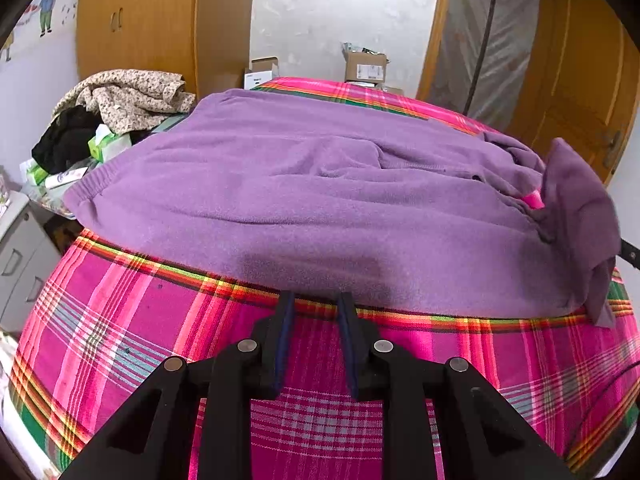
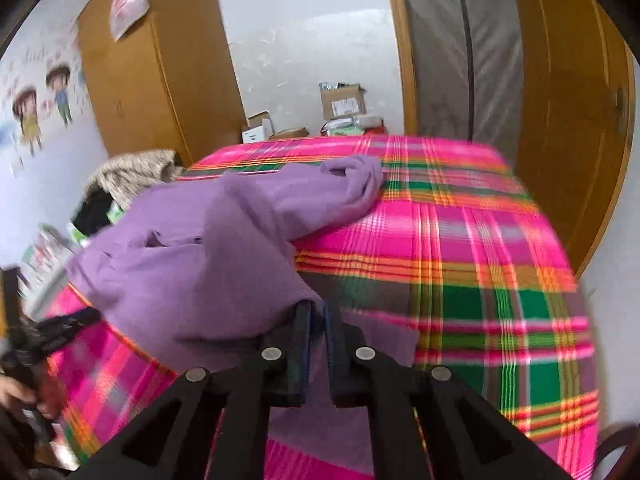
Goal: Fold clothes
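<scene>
One gripper, the right gripper (image 2: 316, 312), pinches the purple sweater (image 1: 304, 200) edge — lifted, probably to fold it over; the left gripper (image 1: 314, 300) hovers with fingers apart, grasping nothing.

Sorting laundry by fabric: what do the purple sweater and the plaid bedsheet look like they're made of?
Purple sweater: probably soft knit or fleece, matte and fuzzy, with a ribbed hem. Plaid bedsheet: seemingly thin woven cotton, flat and smooth, with crisp stripes.

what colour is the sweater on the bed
Plain purple. The sweater shows best in the left wrist view, spread on the pink plaid bed cover.
</scene>
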A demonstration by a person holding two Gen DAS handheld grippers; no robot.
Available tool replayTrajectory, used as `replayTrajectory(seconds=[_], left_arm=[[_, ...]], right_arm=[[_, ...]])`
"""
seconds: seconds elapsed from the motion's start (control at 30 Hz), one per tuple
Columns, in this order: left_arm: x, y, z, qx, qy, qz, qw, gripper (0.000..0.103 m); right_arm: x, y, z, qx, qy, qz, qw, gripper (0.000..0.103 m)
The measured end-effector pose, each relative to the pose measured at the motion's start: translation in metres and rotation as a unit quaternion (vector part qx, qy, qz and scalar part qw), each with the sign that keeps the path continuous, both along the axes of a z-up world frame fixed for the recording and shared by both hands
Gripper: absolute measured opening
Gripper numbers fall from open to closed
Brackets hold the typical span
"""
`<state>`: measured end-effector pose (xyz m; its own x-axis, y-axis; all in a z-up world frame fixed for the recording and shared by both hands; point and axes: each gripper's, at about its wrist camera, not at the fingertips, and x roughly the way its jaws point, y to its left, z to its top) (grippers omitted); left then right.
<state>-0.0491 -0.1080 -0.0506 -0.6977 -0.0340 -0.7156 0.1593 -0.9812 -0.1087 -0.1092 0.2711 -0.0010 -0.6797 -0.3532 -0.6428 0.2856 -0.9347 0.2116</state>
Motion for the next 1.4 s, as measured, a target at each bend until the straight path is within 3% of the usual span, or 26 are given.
replayTrajectory(seconds=[0.13,0.37,0.5,0.57,0.6,0.63,0.93,1.23,1.33,1.4], left_arm=[[0.000,0.001,0.000,-0.004,-0.001,0.000,1.0000,0.022],[0.000,0.006,0.000,-0.022,-0.006,0.001,0.9998,0.022],[-0.001,0.007,0.001,-0.026,-0.007,0.001,0.9996,0.022],[0.000,0.008,0.001,-0.027,-0.007,0.001,0.9996,0.022],[0.000,0.008,0.001,-0.028,-0.007,0.001,0.9996,0.022],[0.000,0.008,0.001,-0.028,-0.007,0.001,0.9996,0.022],[-0.001,0.008,0.001,-0.026,-0.007,0.001,0.9996,0.022],[-0.002,0.008,0.001,-0.026,-0.007,0.001,0.9996,0.023],[-0.002,0.009,0.002,-0.027,-0.008,0.003,0.9996,0.023],[-0.002,0.007,0.002,-0.022,-0.009,0.004,0.9997,0.023]], right_arm=[[0.008,0.025,-0.009,-0.025,-0.017,-0.043,0.999,0.026],[0.008,0.034,-0.040,-0.028,-0.087,-0.063,0.994,0.028],[0.005,0.023,-0.041,0.000,-0.078,-0.059,0.995,0.037],[0.003,0.014,-0.043,0.019,-0.076,-0.044,0.996,0.034],[0.002,0.009,-0.043,0.029,-0.076,-0.034,0.996,0.016],[0.001,0.009,-0.042,0.033,-0.073,-0.034,0.996,0.011],[-0.004,0.050,-0.016,0.051,-0.033,-0.091,0.994,0.009],[-0.027,0.163,0.012,0.126,-0.026,-0.252,0.959,0.011],[-0.021,0.172,0.016,0.118,-0.019,-0.269,0.956,0.016],[-0.016,0.160,0.018,0.109,-0.009,-0.255,0.961,0.016]])
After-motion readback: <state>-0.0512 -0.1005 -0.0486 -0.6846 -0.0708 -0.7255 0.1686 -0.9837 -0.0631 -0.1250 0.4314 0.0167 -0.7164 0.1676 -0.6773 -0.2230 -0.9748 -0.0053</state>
